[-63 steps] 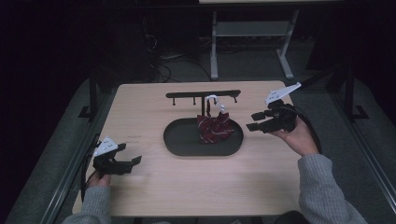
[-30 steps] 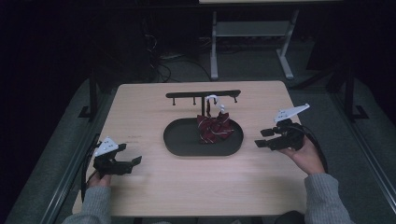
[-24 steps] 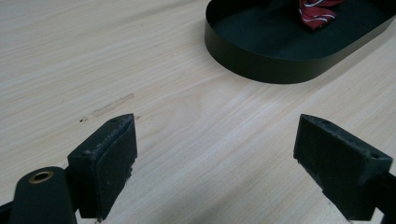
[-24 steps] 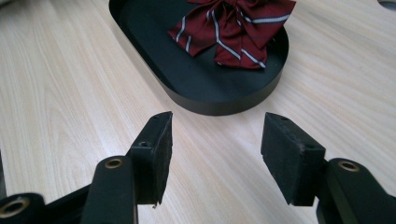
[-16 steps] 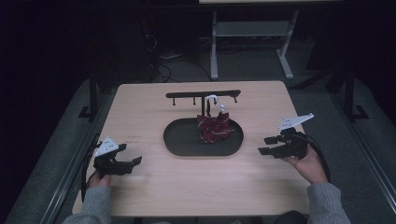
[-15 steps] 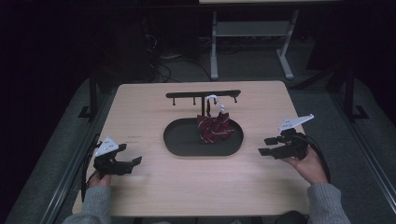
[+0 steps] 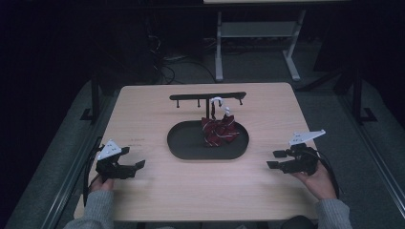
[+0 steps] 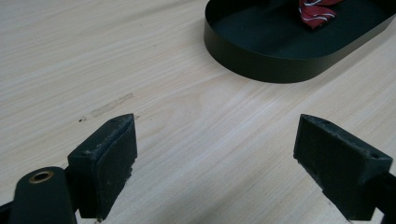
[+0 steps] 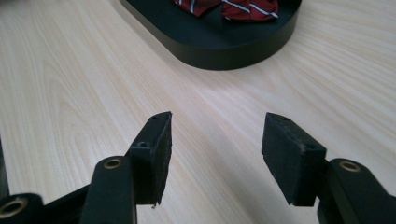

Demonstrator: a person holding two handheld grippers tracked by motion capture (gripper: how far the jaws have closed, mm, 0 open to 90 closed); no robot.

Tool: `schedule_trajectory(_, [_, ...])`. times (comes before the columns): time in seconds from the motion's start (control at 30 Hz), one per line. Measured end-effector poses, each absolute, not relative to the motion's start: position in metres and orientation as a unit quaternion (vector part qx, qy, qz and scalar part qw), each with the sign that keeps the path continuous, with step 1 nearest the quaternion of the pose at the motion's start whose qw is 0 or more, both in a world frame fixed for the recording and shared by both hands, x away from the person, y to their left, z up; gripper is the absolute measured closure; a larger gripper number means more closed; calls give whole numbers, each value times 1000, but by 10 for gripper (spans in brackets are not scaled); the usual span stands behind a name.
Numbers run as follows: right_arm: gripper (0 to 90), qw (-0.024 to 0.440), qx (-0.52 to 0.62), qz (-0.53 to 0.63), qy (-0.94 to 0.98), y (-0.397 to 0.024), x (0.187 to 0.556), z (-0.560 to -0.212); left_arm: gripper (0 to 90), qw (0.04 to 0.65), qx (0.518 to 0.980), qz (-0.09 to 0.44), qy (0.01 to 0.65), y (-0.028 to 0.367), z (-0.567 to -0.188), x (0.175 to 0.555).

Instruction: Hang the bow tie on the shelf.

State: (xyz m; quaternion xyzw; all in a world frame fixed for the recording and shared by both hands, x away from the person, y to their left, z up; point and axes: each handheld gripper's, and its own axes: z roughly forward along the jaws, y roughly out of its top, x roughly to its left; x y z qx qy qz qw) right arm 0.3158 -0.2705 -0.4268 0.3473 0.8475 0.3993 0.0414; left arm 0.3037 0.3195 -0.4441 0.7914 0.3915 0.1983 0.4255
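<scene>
1. A crumpled dark-red necktie with thin white stripes (image 7: 219, 131) lay in a shallow black oval metal tray (image 7: 181, 148) at the middle of a pale wooden table (image 7: 200, 195), seen from the high view.

2. The tie sat toward the tray's right half, its upper part rising to a white hook (image 7: 217, 101) that hung from a low black T-shaped rack (image 7: 191, 97) standing just behind the tray.

3. The left gripper (image 7: 134, 167), held in the person's left hand (image 7: 100, 183) near the table's front left corner, pointed across the tabletop toward the tray and stood well apart from it.

4. In the left gripper view, its two black padded jaws stood wide apart over bare wood with nothing between them; the tray's black wall (image 8: 261, 60) and a fold of the tie (image 8: 317, 10) showed farther off.

5. The right gripper (image 7: 276, 160), held in the person's right hand (image 7: 317, 181) near the table's front right edge, pointed left toward the tray, close to the tabletop and clear of the tray.

6. In the right gripper view, its jaws were parted, though less widely than the left pair, and gripped nothing; the tray's rounded end (image 9: 219, 51) and the striped tie (image 9: 247, 8) lay beyond them.
</scene>
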Motion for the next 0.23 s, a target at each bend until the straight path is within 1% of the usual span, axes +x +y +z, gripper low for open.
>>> schedule_trajectory(0.07, [381,52,353,409,840,-273,307,-432,130,426,791,198,393,319,-445,304])
schedule_trajectory(0.23, [362,65,358,412,835,-272,293,-438,130,425,792,199,391,318,-444,305])
